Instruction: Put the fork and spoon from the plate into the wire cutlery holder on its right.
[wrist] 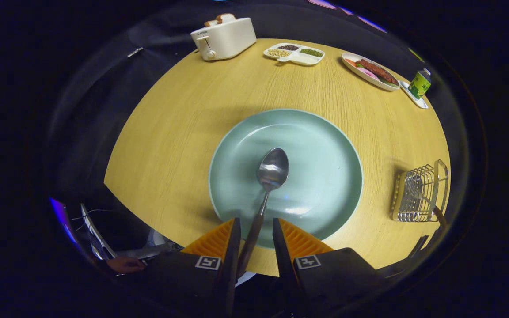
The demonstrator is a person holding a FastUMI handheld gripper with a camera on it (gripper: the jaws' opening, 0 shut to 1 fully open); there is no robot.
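My gripper (pixel 256 229) has its fingers parted around the spoon (pixel 268 181) handle, not pressing it; bowl lies at 12 on the plate (pixel 237 145). Spoon step. Next: close, lift, carry to cutlery holder (pixel 420 192) at 3.

a round wooden table (pixel 170 132) with pale grain takes up the middle of the frame. a green plate (pixel 320 145) sits on it at the centre. a wire cutlery holder (pixel 420 192) stands at the right edge. along the top lie a white toaster (pixel 223 37), a divided tray of beans (pixel 294 54), an oval dish of food (pixel 370 70), and, upper right, a small green bottle (pixel 419 83) on a narrow white dish (pixel 418 100).
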